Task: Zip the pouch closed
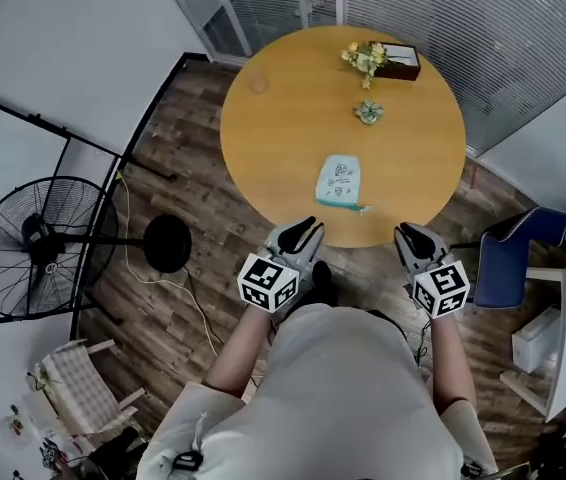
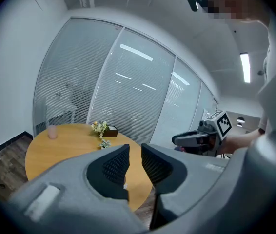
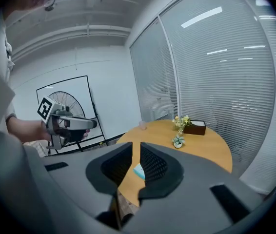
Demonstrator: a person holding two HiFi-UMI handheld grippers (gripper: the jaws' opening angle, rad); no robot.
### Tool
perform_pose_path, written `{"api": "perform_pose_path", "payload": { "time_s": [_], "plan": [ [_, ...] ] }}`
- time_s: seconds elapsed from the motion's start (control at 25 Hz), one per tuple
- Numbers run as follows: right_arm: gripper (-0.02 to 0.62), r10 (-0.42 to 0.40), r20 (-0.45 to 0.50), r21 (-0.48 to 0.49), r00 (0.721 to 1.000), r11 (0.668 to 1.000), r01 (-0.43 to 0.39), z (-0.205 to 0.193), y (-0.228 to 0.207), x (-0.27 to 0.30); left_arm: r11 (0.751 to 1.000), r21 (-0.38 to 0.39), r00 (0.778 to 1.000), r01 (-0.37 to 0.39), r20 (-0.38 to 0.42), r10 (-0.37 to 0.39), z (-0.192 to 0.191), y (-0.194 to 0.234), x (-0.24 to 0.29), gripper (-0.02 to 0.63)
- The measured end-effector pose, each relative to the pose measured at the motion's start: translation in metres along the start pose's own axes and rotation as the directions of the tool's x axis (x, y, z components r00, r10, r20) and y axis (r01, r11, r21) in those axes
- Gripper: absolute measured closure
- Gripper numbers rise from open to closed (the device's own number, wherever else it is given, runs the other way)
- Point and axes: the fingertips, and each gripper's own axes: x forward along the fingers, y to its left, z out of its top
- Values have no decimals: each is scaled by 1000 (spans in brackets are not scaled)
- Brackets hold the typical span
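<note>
A round light-wood table (image 1: 263,158) stands on a dark wood-plank floor (image 1: 183,168). At its far edge a dark brown box (image 1: 401,63) sits touching a bunch of yellow flowers (image 1: 365,58), with 1 small green potted plant (image 1: 368,112) near them and a pale pink cup (image 1: 257,83) well apart to the left. A black pedestal fan (image 1: 38,243) stands left of the table, a blue chair (image 1: 513,253) to its right.

Round wooden table (image 1: 283,138) on dark plank floor (image 1: 193,258). White wall (image 1: 53,38) left, glass partition with blinds (image 1: 443,18) behind. Black standing fan (image 1: 38,243) left, checked chair (image 1: 78,383) below it, blue chair (image 1: 508,253) right. Ceiling strip light (image 2: 246,67) on.
</note>
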Motion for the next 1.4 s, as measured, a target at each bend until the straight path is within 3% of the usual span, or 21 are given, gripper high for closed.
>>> {"api": "perform_pose_path", "payload": {
  "time_s": [0.32, 0.68, 1.08, 1.4],
  "plan": [
    [551, -30, -42, 8, 999, 1000, 30, 2, -12, 53, 998, -8, 997, 54, -56, -55, -4, 48, 30, 520],
    [551, 0, -107, 23, 994, 1000, 3, -13, -37, 84, 997, -66, 993, 29, -116, -36, -26, 70, 57, 520],
    [551, 137, -175, 6, 975, 990, -138, -31, -78, 119, 987, -129, 987, -99, -142, 80, -43, 81, 92, 520],
    [551, 245, -280, -23, 928, 965, -261, -81, -107, 156, 969, -173, 971, -175, -193, 141, -86, 82, 131, 520]
  ]
}}
